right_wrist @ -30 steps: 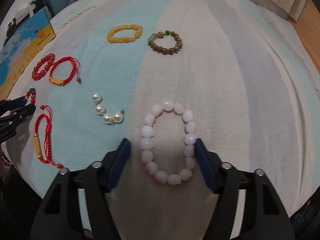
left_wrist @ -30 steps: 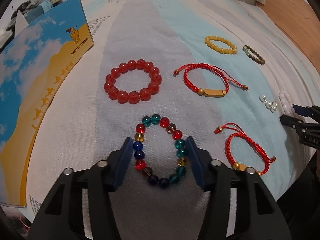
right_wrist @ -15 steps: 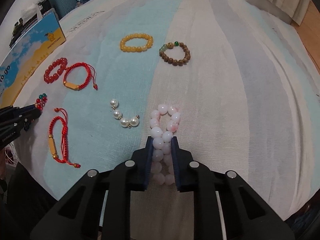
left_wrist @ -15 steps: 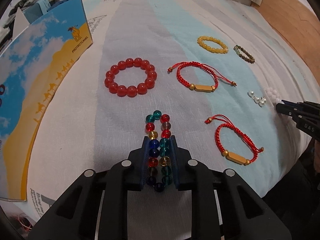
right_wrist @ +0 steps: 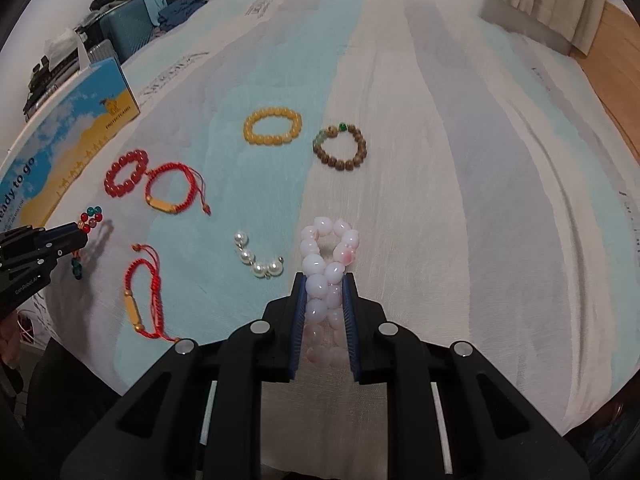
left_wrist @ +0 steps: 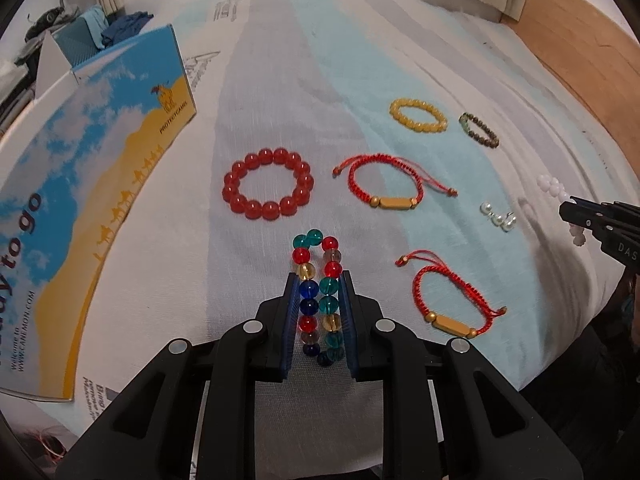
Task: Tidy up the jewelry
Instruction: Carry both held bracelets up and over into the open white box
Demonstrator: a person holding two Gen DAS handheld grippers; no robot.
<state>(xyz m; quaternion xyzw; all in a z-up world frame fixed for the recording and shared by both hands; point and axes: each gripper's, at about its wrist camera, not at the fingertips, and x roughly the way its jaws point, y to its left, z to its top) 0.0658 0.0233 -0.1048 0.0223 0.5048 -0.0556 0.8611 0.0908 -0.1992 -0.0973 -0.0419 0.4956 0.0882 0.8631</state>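
Note:
My left gripper (left_wrist: 319, 280) is shut on the multicolour glass-bead bracelet (left_wrist: 304, 257), which is squeezed into a narrow loop between the blue pads. My right gripper (right_wrist: 324, 280) is shut on the pale pink bead bracelet (right_wrist: 313, 266), pinched the same way. Both bracelets hang just above the striped cloth and cast shadows on it. From the right wrist, the left gripper (right_wrist: 80, 234) shows at the left edge with coloured beads (right_wrist: 92, 216) sticking out. From the left wrist, the right gripper (left_wrist: 576, 208) shows at the right edge with pink beads (left_wrist: 550, 186).
On the cloth lie a red bead bracelet (left_wrist: 267, 184), two red cord bracelets (left_wrist: 386, 182) (left_wrist: 452, 300), a yellow bracelet (left_wrist: 418, 116), a brown wooden one (left_wrist: 478, 130) and a short pearl string (left_wrist: 498, 218). A blue-and-yellow printed box (left_wrist: 80, 200) lies at the left. Wooden floor borders the right.
Both grippers closed on the bracelets lying between their fingers, squeezing each ring into a narrow loop. Both then rose from the cloth with the bracelets.

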